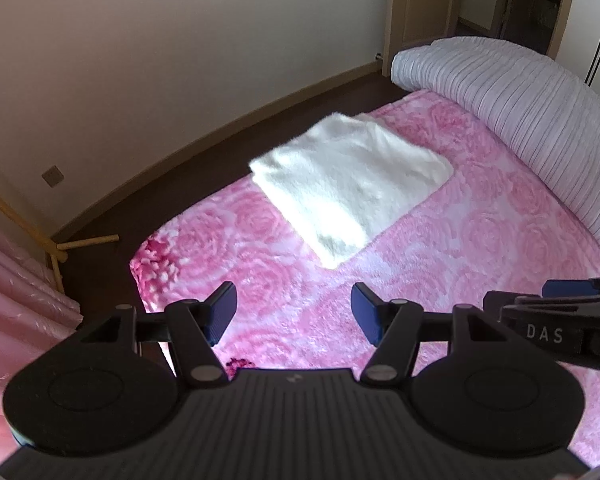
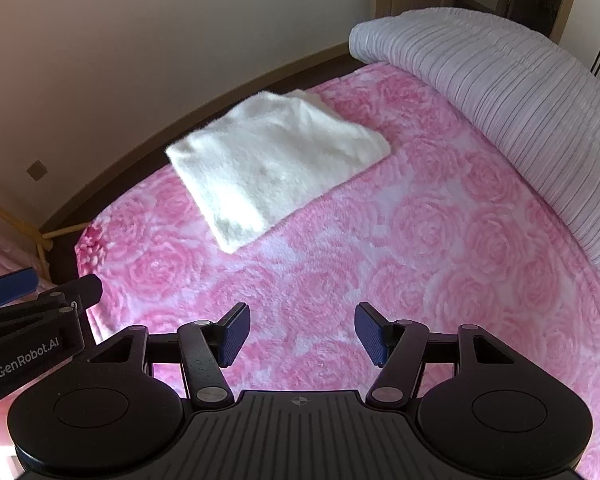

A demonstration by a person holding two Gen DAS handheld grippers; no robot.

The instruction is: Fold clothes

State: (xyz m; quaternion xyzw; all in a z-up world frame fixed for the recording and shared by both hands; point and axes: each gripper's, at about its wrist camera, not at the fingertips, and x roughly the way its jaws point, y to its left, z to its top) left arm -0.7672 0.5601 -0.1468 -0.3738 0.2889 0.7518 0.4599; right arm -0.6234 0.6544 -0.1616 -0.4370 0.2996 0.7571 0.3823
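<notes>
Left wrist view: folded white garment (image 1: 350, 186) sits on the pink blanket (image 1: 440, 264), left gripper (image 1: 294, 316) and right gripper (image 2: 302, 334) both spread apart, empty.

White folded cloth (image 1: 350, 188): thick fluffy pile, matt, soft-looking, centre of the frame.
Pink blanket (image 1: 440, 264): plush fleece with a rose pattern, matt, slightly fuzzy, covering the bed.
Grey quilt (image 1: 540, 112): ribbed, pleated fabric with a faint sheen, upper right.
Left gripper (image 1: 293, 316): matt black plastic body with ridged top, small metal pivot pins, blue ribbed pads (image 1: 222, 312).
Right gripper (image 2: 300, 334): same matt black plastic, blue textured pads (image 2: 370, 334).
Pink curtain (image 1: 16, 312): smooth, glossy cloth, lower left.
Pole stand (image 1: 40, 236): pale wood, lightly glossy.
Floor (image 1: 204, 160): dark, smooth.
Wall (image 1: 180, 40): plain matt paint.
</notes>
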